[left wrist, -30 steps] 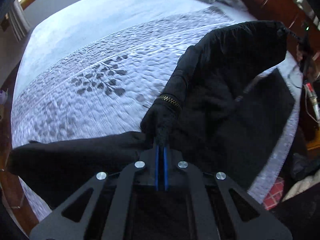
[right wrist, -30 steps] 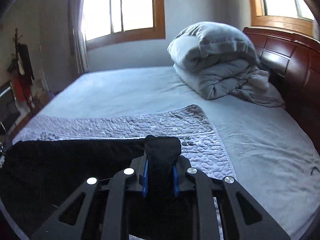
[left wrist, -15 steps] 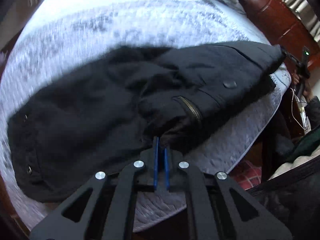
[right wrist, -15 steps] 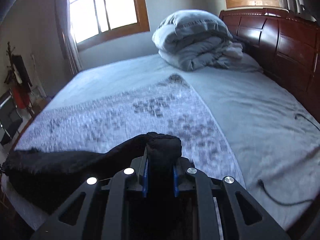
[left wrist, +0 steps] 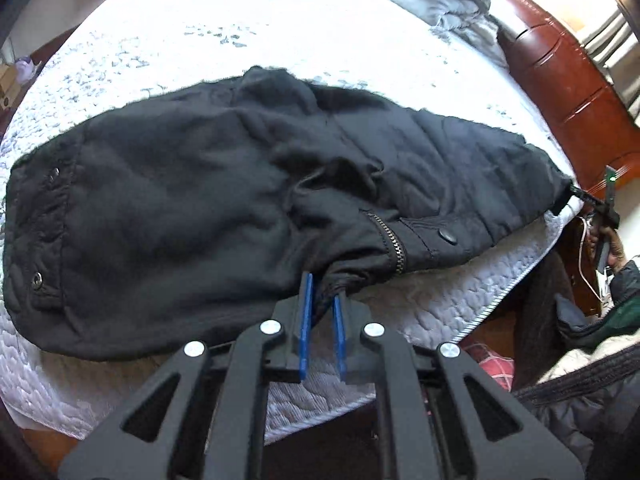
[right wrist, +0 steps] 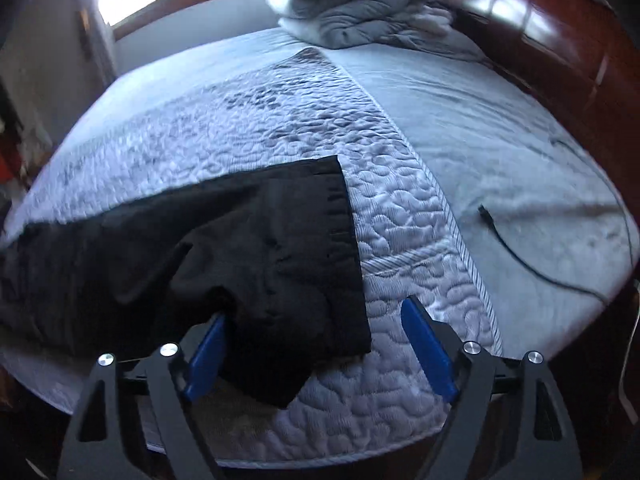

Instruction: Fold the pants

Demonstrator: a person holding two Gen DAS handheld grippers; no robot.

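Note:
Black pants [left wrist: 208, 208] lie spread across the quilted bed cover [left wrist: 460, 300], waist with snaps at the left, zipper and button near the middle. My left gripper [left wrist: 322, 304] has a narrow gap between its blue pads, with a bunched edge of the pants still between the tips. In the right wrist view the pants' leg end [right wrist: 280, 256] lies flat on the cover. My right gripper [right wrist: 312, 320] is wide open, its jaws on either side of the leg's near corner, holding nothing.
A folded grey duvet [right wrist: 352, 12] sits at the head of the bed beside the dark wooden headboard [right wrist: 560, 52]. A black cable [right wrist: 532, 264] lies on the sheet to the right. The bed's near edge is just below both grippers. Clothes are piled on the floor [left wrist: 580, 360].
The pants went from held up in the air to lying flat on the bed. My right gripper opened and let go of the leg end. My left gripper's pads parted slightly.

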